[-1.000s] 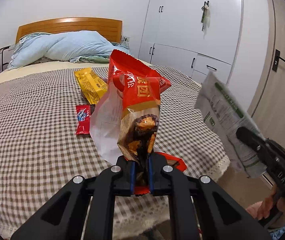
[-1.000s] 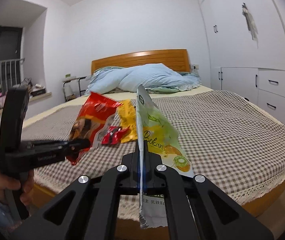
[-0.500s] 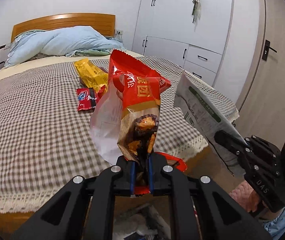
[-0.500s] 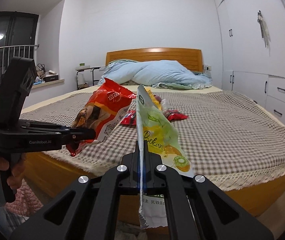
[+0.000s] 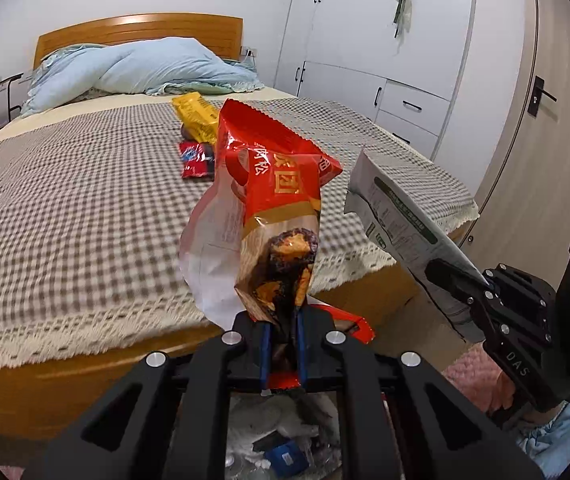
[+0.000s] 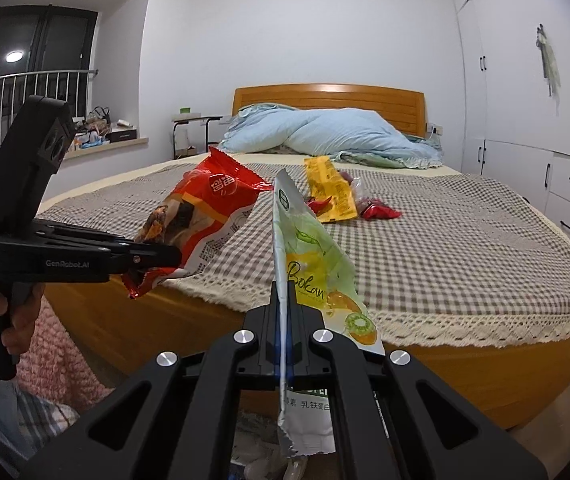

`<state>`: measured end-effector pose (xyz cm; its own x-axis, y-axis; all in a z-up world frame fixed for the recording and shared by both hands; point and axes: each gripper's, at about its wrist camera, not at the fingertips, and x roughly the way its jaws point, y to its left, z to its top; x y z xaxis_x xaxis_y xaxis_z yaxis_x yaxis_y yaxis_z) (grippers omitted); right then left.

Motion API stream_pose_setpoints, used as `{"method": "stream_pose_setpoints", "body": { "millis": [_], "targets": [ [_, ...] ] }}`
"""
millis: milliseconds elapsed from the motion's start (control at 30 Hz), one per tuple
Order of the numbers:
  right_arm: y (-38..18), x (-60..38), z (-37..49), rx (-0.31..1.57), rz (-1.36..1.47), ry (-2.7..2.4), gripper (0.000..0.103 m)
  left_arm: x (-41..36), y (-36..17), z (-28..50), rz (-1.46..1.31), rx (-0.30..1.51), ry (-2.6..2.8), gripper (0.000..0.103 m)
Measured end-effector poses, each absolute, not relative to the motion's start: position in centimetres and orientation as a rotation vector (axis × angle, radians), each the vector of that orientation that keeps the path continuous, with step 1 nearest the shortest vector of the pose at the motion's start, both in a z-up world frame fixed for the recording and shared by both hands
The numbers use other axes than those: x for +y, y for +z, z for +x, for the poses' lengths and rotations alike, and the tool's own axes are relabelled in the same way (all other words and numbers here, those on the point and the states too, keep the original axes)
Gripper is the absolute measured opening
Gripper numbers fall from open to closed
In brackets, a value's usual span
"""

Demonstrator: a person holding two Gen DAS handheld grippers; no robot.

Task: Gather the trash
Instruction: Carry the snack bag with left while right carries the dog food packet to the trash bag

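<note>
My left gripper [image 5: 281, 340] is shut on a red snack bag [image 5: 273, 208] that stands upright between its fingers; the same red snack bag [image 6: 201, 212] and left gripper [image 6: 157, 258] show at the left of the right wrist view. My right gripper [image 6: 285, 344] is shut on a flat white and green wrapper [image 6: 309, 260], seen edge-on. That wrapper [image 5: 397, 224] and the right gripper [image 5: 457, 280] appear at the right of the left wrist view. Below both grippers lies a bin of trash [image 5: 281, 436]. On the bed remain a yellow packet [image 6: 331, 194] and small red wrappers [image 6: 379, 212].
The bed's checked cover [image 5: 65, 208] with its lace edge and wooden frame [image 6: 133, 320] stands just ahead. A blue duvet [image 6: 337, 134] lies at the headboard. White wardrobes [image 5: 381, 40] and a door line the right. A pink rug [image 6: 65, 352] covers the floor at left.
Both grippers have pulled back from over the bed and lowered past its foot edge, each keeping its wrapper. The trash bin has come into view beneath them.
</note>
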<state>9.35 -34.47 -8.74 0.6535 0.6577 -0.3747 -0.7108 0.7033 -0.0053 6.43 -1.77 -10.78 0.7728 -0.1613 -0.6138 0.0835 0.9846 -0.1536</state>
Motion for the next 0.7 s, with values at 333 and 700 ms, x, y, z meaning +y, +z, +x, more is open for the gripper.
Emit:
{"method": "stream_pose_setpoints", "body": {
  "millis": [333,700],
  "targets": [
    [-10.4,-34.1,7.3,0.441,-0.172,0.809,0.002,-0.7,-13.4,4.0,-0.153,0.730,-0.119,0.007],
    [-11.8,-33.8,5.8,0.515,-0.194,0.815,0.002,-0.1,-16.0,2.2,-0.167,0.781,-0.121,0.007]
  ]
}}
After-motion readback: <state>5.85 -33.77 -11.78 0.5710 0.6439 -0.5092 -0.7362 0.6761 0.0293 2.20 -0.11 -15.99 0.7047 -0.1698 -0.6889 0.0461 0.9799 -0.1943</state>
